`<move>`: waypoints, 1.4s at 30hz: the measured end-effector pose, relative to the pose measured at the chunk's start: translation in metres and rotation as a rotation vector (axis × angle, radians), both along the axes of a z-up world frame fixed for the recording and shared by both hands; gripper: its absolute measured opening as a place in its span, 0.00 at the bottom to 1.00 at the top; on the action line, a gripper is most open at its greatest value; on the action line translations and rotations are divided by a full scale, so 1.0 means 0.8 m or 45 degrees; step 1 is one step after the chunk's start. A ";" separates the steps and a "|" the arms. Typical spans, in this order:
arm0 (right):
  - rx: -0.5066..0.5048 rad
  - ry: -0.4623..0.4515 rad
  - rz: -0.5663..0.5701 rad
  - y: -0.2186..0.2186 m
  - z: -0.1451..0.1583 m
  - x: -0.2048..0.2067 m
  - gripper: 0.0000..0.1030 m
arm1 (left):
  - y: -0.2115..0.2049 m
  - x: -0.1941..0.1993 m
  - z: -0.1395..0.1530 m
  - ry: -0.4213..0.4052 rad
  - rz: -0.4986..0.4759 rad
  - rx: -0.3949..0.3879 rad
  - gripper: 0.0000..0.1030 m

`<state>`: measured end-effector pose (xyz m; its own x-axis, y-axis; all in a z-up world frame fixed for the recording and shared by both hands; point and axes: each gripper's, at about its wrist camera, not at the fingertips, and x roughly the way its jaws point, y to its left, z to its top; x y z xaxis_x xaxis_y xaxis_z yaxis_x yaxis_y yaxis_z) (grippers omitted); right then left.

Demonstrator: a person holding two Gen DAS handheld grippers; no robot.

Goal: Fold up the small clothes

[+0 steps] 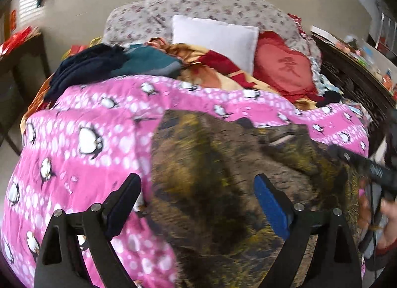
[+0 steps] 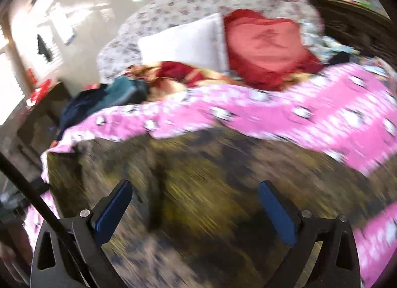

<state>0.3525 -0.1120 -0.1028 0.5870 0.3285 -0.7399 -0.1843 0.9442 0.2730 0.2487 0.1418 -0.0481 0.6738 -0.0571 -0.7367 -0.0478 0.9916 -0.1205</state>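
A mottled brown-and-olive garment of soft, fuzzy-looking fabric (image 1: 223,176) lies spread on a pink quilted cover printed with white penguins (image 1: 82,144), on a bed piled at its far end with a white square pillow (image 1: 215,40) and a red heart-shaped cushion (image 1: 282,70).

The left gripper (image 1: 198,203) hangs over the garment's near left part with its jaws spread wide and nothing between the blue pads; its left finger sits over the pink cover just beside the garment's left edge, its right finger over the brown cloth. So that edge lies directly below and slightly left of this gripper's centre, running away from the camera towards the pillows.

The right gripper (image 2: 196,211) is likewise wide open and empty, poised over the middle of the garment, with brown fabric filling the whole space beneath it. This view is badly smeared, so the garment's exact outline and how flat it lies cannot be judged with confidence there; its long axis seems to run across the bed, from the left gripper's side out towards the right.

The left hand looks nearer an edge to pinch; the right would need to travel outward to find its own.
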 end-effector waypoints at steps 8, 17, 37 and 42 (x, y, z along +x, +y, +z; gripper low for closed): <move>0.088 0.034 0.083 0.031 -0.027 0.050 0.08 | 0.023 0.002 -0.011 0.019 0.049 -0.010 0.89; 0.011 -0.138 -0.062 -0.084 0.030 0.010 0.09 | 0.030 0.007 -0.005 -0.006 0.078 -0.073 0.89; -0.016 -0.100 -0.412 -0.220 0.013 -0.049 0.88 | 0.009 0.034 -0.030 0.044 0.101 0.049 0.89; -0.100 0.050 -0.242 -0.183 -0.018 0.005 0.41 | -0.009 0.059 -0.043 0.075 0.124 0.150 0.89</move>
<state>0.3568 -0.2587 -0.1171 0.6032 0.1550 -0.7824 0.0082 0.9797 0.2004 0.2958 0.1346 -0.0825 0.6270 0.0956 -0.7731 -0.1479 0.9890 0.0023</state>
